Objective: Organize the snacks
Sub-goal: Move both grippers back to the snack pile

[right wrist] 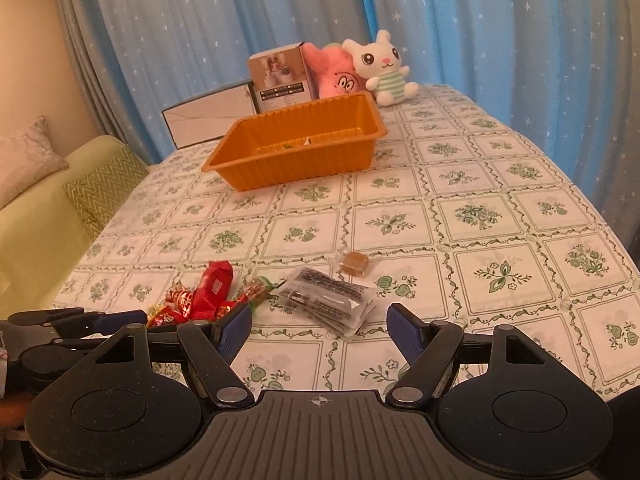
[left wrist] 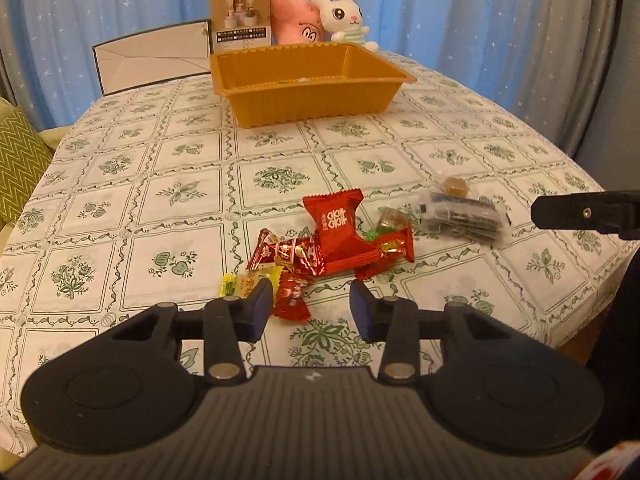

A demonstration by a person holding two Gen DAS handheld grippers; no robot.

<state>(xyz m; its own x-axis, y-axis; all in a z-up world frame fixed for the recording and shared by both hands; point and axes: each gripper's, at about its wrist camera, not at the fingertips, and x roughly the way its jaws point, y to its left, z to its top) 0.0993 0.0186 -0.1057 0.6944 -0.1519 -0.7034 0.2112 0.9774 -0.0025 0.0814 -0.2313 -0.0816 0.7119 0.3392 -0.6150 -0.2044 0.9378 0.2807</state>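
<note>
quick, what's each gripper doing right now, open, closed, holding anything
Left gripper: open, holding nothing; small red candy wrapper lies between its fingers.
Right gripper: open, empty.

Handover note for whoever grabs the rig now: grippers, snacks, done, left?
Left gripper: open, jaws around a small red candy, pads not pressing.
Right gripper: open, empty, just short of the clear packet.
Snack pile: on the tablecloth, near edge.
Orange tray: far side; a few bits inside, hard to tell what.
Left: move nearly all snacks to the tray.
</note>
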